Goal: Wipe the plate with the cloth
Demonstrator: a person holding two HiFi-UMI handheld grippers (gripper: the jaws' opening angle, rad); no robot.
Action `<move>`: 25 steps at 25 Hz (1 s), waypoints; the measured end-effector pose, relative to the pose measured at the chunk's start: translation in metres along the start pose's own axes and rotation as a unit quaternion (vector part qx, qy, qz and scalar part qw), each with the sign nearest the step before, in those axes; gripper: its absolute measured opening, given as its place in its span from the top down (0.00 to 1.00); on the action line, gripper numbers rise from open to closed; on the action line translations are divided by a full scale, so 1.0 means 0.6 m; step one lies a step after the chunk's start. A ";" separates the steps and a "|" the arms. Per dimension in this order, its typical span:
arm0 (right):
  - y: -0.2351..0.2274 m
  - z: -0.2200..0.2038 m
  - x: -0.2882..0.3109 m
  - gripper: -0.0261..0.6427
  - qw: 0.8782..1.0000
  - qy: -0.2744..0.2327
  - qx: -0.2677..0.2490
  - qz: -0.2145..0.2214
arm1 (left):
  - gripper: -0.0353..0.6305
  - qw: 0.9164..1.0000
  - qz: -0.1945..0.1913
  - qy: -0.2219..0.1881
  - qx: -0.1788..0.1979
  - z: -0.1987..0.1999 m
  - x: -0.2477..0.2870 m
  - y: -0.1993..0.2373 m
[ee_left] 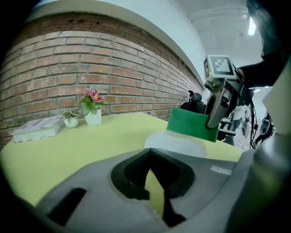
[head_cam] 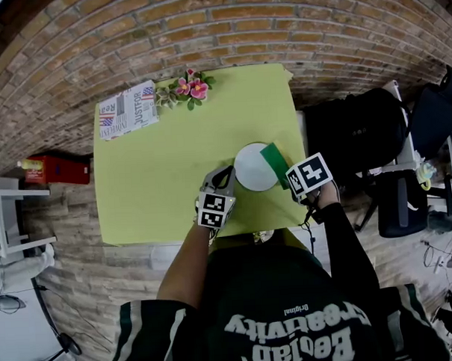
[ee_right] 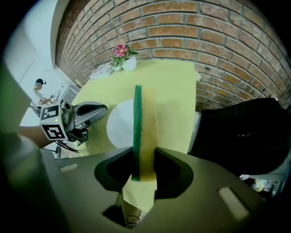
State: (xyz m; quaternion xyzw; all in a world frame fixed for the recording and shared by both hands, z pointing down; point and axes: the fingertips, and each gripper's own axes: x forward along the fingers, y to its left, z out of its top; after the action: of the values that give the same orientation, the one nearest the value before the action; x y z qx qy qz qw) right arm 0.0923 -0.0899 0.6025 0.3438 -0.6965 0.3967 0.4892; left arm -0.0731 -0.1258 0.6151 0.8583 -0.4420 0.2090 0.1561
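Person [head_cam: 292, 315]: in the head view a dark shirt fills the bottom, and both forearms reach over the yellow-green table [head_cam: 151, 172].
Left gripper [head_cam: 226, 177]: its tips are at the left rim of the plate [head_cam: 254, 167].
Right gripper [head_cam: 284, 170]: on the plate's other side, holding the cloth [head_cam: 272, 159] over the right rim.
Left gripper view, jaws: closed tip to tip and empty; the white plate lies just ahead, slightly right.
Beyond the plate: the right gripper pinches the green cloth at the far rim; contact cannot be told.
Far left: flowers [ee_left: 92, 107] and a book [ee_left: 38, 127] by the brick wall [ee_left: 68, 54].
Right gripper view, jaws: clenched on the cloth, which stands on edge, green face left, yellow face right.
Plate there: ahead and left of the jaws, with the left gripper just beyond it.
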 end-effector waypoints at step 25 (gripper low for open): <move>0.144 -0.004 0.049 0.76 0.995 0.035 -0.055 0.078 | 0.94 1.000 -0.020 0.014 0.001 -0.028 -0.032 -0.039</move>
State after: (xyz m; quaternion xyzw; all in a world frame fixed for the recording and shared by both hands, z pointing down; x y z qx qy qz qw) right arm 0.0102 -0.0516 0.6125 0.2465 -0.7243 0.4068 0.4991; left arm -0.0679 -0.0919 0.6178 0.8642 -0.4223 0.2181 0.1653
